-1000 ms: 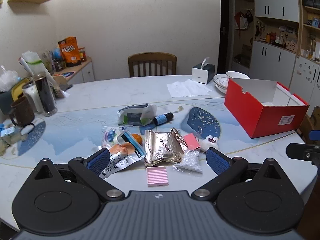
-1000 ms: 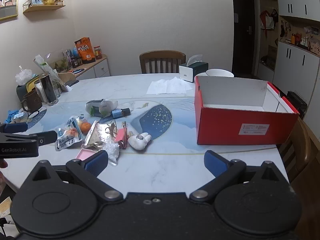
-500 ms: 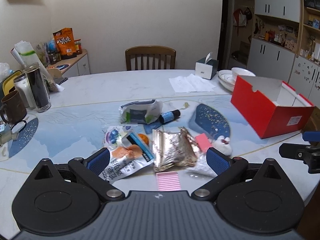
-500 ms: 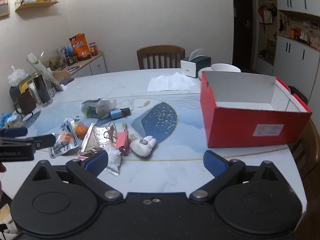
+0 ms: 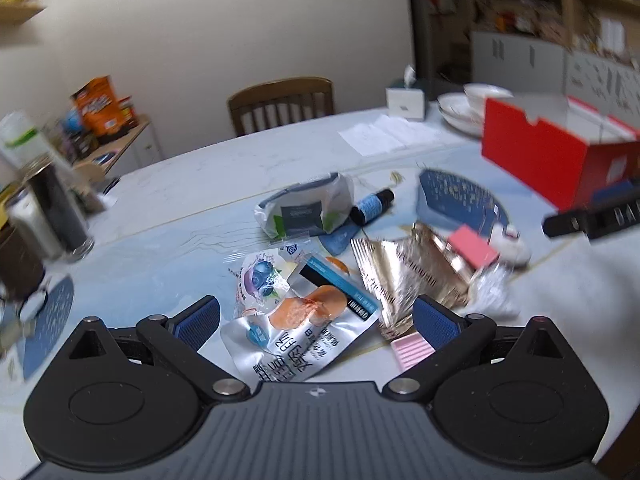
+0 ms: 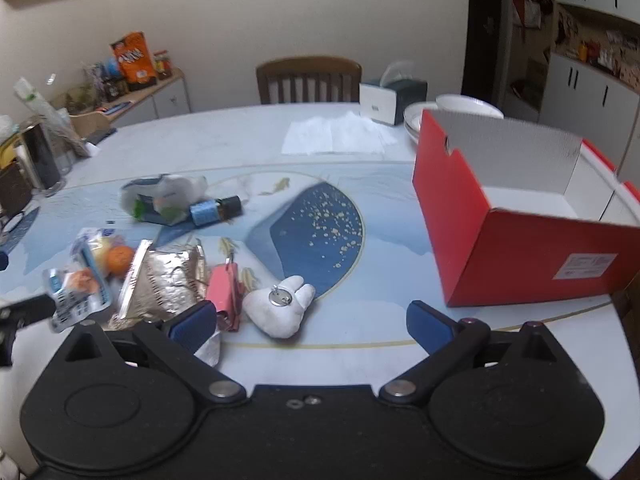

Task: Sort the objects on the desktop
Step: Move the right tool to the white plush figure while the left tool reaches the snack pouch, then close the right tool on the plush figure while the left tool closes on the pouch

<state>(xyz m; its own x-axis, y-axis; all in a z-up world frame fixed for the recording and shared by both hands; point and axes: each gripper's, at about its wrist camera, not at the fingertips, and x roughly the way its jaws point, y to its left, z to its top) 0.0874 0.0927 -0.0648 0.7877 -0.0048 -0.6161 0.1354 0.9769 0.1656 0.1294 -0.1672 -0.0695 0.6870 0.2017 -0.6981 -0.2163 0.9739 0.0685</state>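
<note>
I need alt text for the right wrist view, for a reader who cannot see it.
Open right tongs hover over a table, holding nothing. Ahead lie a white plush toy, a pink clip and a foil bag; an open red box stands to the right.

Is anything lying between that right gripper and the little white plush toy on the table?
Nothing visible does. The right gripper is open, and the white plush toy lies on bare table just ahead of its fingers. A pink clip sits close on the toy's left side, not in the way.
</note>
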